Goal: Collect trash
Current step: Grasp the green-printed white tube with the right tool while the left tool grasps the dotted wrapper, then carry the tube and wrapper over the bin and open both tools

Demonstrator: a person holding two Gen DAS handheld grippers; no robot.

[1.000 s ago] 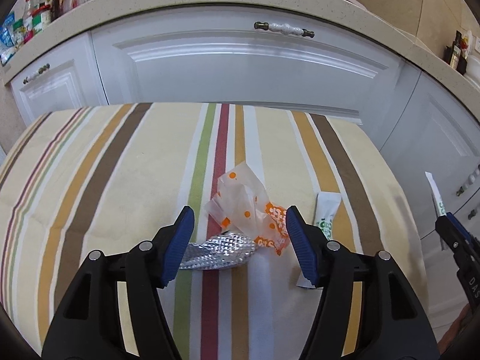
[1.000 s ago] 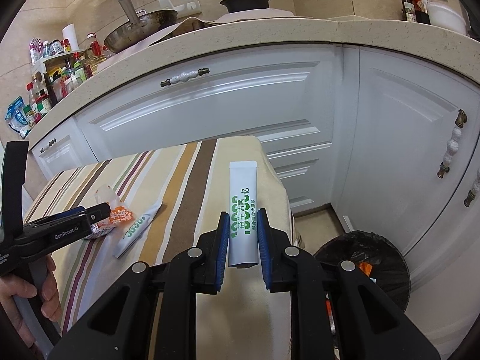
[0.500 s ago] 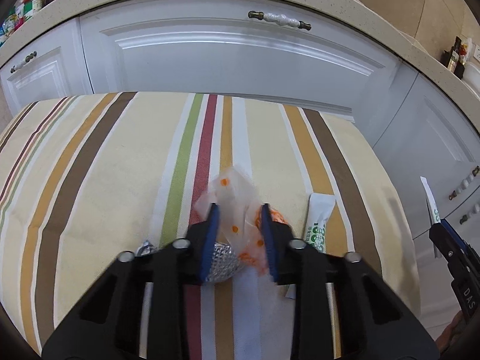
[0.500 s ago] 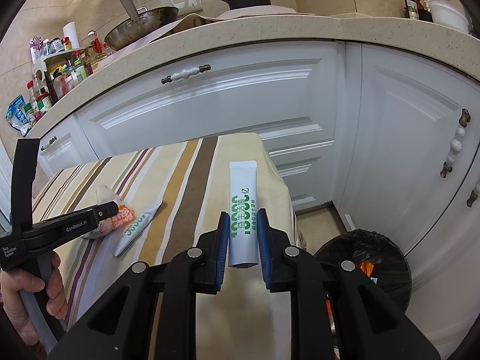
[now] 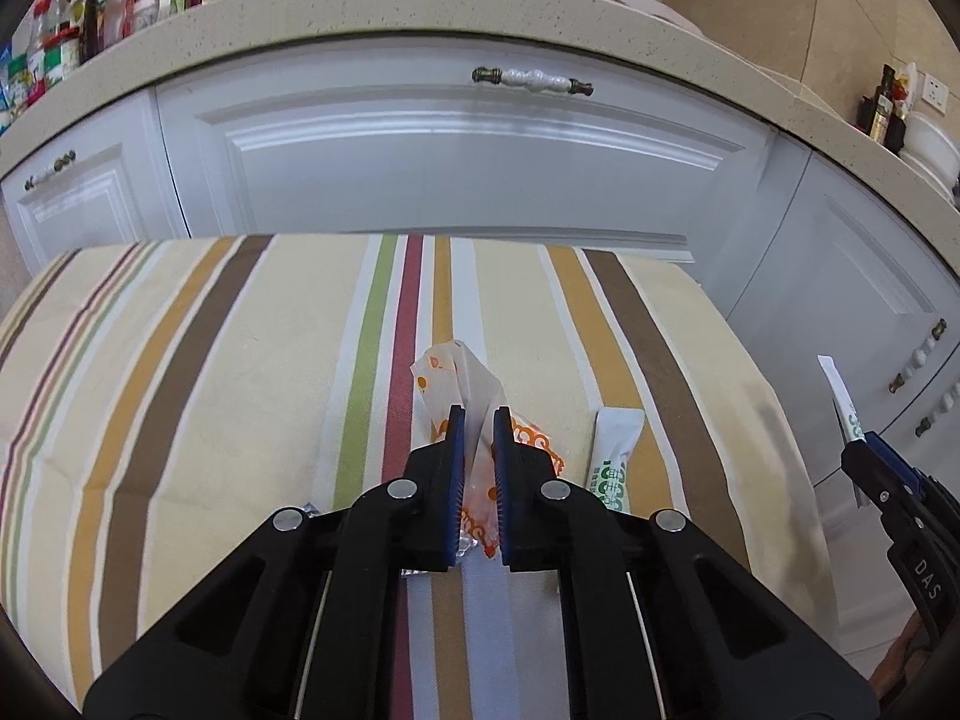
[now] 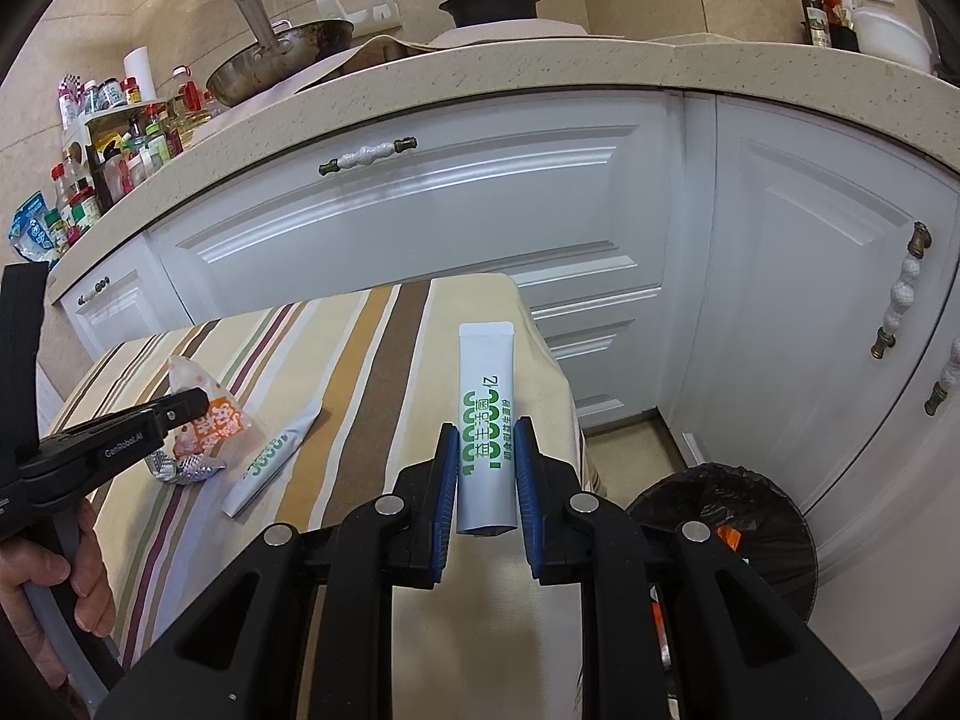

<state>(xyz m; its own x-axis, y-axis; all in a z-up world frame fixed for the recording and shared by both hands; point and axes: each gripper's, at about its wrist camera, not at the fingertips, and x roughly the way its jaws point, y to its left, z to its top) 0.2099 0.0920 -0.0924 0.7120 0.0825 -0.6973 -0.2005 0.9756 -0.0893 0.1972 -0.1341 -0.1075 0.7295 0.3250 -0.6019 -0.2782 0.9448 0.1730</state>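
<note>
My left gripper has just been closing and now pinches the orange-printed wrapper on the striped tablecloth, so it is ready to lift while my right gripper clamps the white sachet.

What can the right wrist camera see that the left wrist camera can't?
Only the right wrist camera shows the black-bagged trash bin on the floor, the hand holding the left tool, and the frying pan on the counter. Only the left wrist camera looks straight between the left claw where it pinches the orange-dotted wrapper. Both show the striped cloth, the green-and-white sachet lying on it, and the second sachet gripped in the right claw.
</note>
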